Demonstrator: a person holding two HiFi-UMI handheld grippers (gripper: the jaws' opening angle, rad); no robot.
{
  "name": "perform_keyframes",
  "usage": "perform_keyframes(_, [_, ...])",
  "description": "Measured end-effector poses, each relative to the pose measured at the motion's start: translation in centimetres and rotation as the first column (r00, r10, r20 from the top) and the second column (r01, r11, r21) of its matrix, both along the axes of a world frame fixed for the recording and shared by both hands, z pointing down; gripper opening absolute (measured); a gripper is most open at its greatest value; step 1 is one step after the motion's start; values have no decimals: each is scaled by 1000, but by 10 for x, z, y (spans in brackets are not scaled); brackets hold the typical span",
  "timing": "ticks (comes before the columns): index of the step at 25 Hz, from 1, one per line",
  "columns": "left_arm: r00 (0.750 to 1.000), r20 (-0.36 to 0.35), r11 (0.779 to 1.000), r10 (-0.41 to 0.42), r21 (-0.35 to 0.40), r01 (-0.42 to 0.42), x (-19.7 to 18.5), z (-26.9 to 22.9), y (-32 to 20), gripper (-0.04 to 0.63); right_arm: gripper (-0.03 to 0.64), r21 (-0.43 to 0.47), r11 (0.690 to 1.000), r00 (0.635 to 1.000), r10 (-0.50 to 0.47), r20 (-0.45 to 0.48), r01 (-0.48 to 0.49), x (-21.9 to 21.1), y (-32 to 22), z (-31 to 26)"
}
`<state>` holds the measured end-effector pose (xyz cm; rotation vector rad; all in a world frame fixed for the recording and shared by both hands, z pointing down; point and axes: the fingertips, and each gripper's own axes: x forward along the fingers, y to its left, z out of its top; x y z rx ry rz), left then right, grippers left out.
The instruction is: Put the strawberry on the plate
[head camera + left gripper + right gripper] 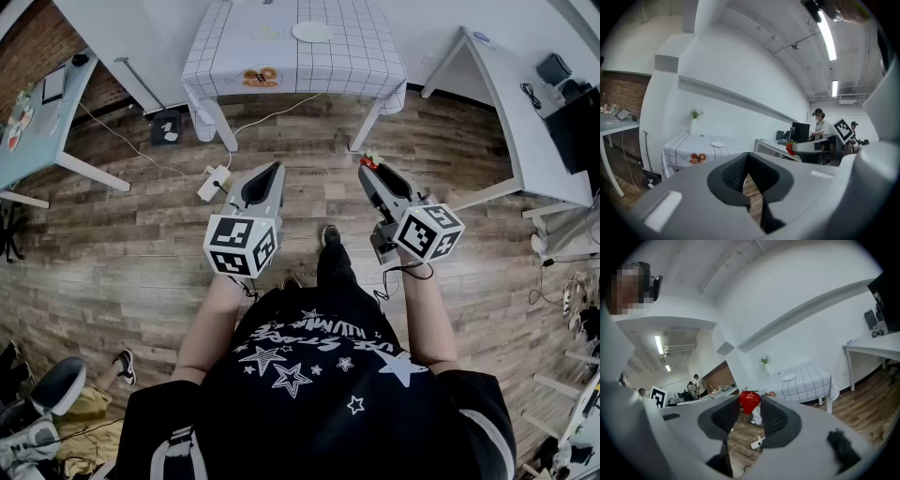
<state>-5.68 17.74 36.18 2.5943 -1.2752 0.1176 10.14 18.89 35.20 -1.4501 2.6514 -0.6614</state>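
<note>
Right tongs (370, 170) grip a red, dimpled strawberry (750, 401) between ribbed black pads at the tips. Left tongs (275, 171) are closed to a narrow slit and hold nothing. Both point roughly level toward 12 o'clock on extended forearms. At 12 o'clock a flat, round white plate (312, 32) lies on a grid-checked tablecloth (356, 56), well apart from the strawberry. The tablecloth's far edge is cut off.

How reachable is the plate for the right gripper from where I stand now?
Probably not reachable yet. The right gripper, shut on the strawberry, hovers over the wooden floor, while the plate sits far back on the checked table. Nothing blocks the way, so stepping closer should do it.
</note>
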Motion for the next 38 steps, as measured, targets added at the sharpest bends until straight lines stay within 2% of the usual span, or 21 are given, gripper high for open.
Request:
perform_keyframes(12, [1000, 9, 1000, 9, 28, -9, -2, -8, 6, 9, 149, 0, 1000, 1000, -2, -18, 2, -10, 7, -3])
perform_keyframes(23, [1000, -6, 1000, -7, 11, 7, -15, 4, 6, 9, 149, -5, 1000, 1000, 15, -22, -15, -12, 1, 5])
perform_keyframes(31, [998, 0, 998, -59, 19, 59, -21, 3, -32, 9, 149, -22, 999, 999, -37, -18, 37, -15, -52, 16])
perform_keyframes(38, [994, 18, 995, -105, 0, 105, -19, 7, -96, 9, 149, -26, 998, 998, -62, 9, 63, -6, -129, 16])
